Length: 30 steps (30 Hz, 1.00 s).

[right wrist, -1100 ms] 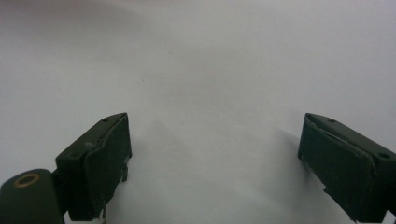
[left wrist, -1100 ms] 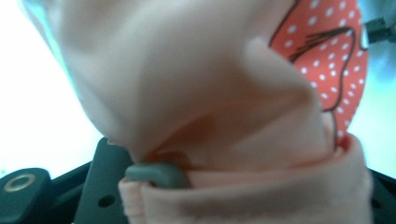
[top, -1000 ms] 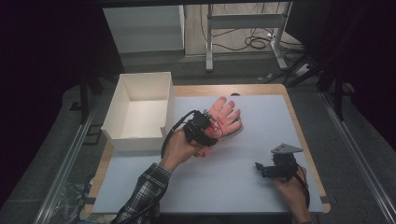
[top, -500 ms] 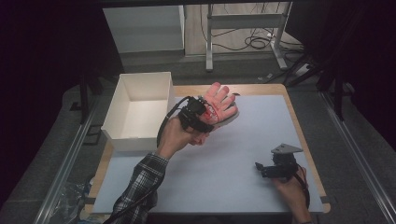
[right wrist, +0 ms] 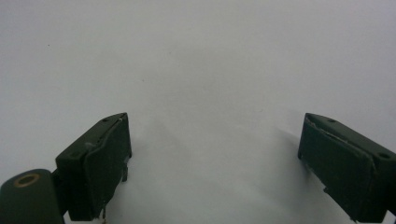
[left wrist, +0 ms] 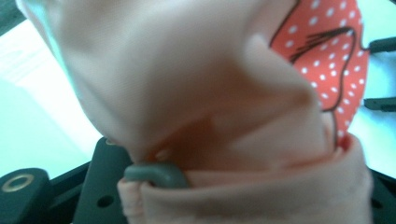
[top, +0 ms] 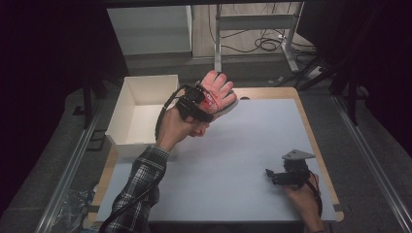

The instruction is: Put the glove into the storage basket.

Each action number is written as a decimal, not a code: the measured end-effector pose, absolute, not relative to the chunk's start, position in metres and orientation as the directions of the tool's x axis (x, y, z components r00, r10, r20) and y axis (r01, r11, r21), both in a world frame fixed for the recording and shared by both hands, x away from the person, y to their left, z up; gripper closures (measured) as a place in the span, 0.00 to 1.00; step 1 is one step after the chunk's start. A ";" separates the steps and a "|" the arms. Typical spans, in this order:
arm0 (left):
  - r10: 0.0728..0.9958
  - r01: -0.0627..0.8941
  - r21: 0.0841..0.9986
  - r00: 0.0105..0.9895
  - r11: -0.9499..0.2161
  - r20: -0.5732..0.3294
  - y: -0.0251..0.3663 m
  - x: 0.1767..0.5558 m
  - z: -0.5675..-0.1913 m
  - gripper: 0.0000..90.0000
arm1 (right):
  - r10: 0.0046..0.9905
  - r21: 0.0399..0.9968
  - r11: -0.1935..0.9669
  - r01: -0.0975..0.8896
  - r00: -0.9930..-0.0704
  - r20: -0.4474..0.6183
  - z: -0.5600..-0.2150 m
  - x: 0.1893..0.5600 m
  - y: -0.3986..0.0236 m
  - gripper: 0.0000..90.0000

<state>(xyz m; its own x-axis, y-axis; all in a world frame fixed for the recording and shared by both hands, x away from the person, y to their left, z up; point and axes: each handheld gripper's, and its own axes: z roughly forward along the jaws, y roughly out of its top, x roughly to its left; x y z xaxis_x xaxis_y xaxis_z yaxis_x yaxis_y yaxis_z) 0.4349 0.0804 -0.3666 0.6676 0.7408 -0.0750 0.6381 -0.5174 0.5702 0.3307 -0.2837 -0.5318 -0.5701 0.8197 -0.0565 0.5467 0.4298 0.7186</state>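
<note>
The glove [top: 218, 92] hangs in the air just right of the box [top: 145, 109], its fingers fanned up and away from the person, its cuff pinched in the left claw [top: 200, 101]. The box's open top lies to the claw's left, close by. The right claw [top: 278, 175] rests wide and empty on the counter [top: 243, 160], well apart from the box.

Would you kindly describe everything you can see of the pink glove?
The pink glove looks like soft, padded fabric, pale pink with a red, white-dotted patch bearing dark drawn lines. Its stubby fingers splay up and away from the person. The left gripper is shut on its cuff end, holding it lifted above the table's far edge, right of the white box. In the left gripper view the cloth bunches at the clamp.
</note>
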 end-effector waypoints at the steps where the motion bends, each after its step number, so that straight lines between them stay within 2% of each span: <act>1: 0.746 0.642 0.571 0.662 -0.512 -0.075 0.083 0.436 -0.365 0.53 | 0.820 0.719 0.430 0.547 -0.570 -0.056 -0.532 0.331 -0.284 0.11; 30: 0.874 0.722 0.589 0.483 -0.363 -0.052 0.164 0.454 -0.341 0.53 | 0.819 0.720 0.431 0.545 -0.571 -0.058 -0.532 0.331 -0.284 0.11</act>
